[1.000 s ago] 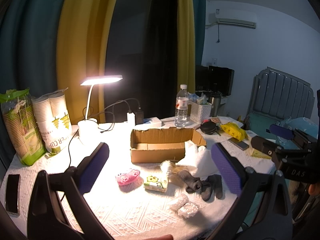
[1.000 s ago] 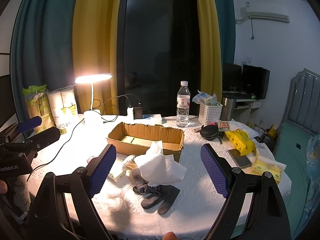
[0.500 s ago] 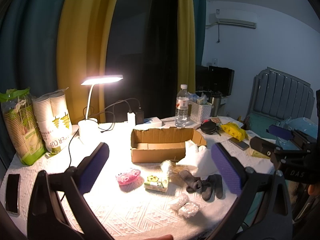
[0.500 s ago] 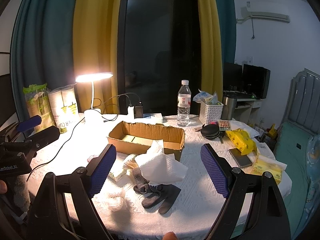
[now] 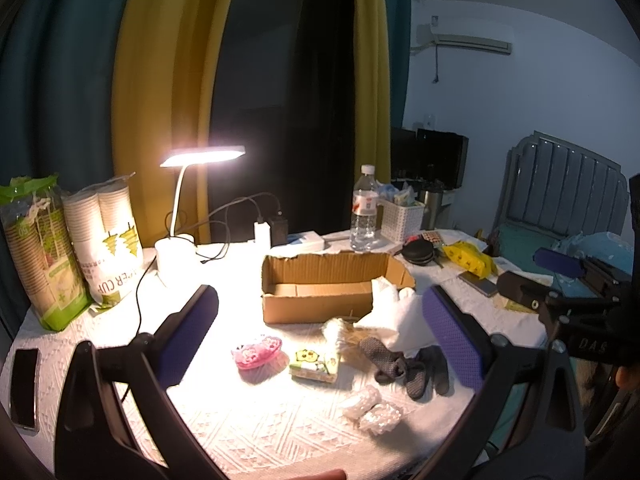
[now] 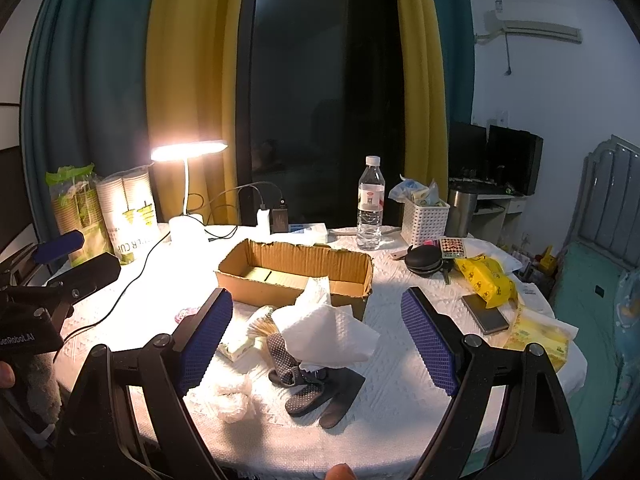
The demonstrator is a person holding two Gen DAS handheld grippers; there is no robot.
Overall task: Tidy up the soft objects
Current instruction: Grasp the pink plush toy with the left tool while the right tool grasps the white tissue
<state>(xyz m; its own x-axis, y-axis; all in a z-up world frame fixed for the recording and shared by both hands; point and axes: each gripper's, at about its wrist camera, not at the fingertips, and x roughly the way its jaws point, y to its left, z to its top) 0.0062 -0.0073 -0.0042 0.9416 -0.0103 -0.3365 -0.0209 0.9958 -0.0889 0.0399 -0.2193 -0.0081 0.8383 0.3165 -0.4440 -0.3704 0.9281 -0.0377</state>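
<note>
Your left gripper (image 5: 320,332): wide open, holds nothing.
Your right gripper (image 6: 318,336): wide open, holds nothing.
Cup bag (image 5: 116,248): reads "CUP".

From the right wrist view we only catch a sliver of the pink brush (image 6: 186,313), since the blue pad blocks the rest. The white tissue (image 6: 326,330) covers part of the grey socks (image 6: 304,380) and the cardboard box's (image 6: 296,276) front wall. We can't read the water bottle (image 6: 371,204) label, and the phone (image 5: 25,382) runs close to the left wrist frame's edge.
</note>
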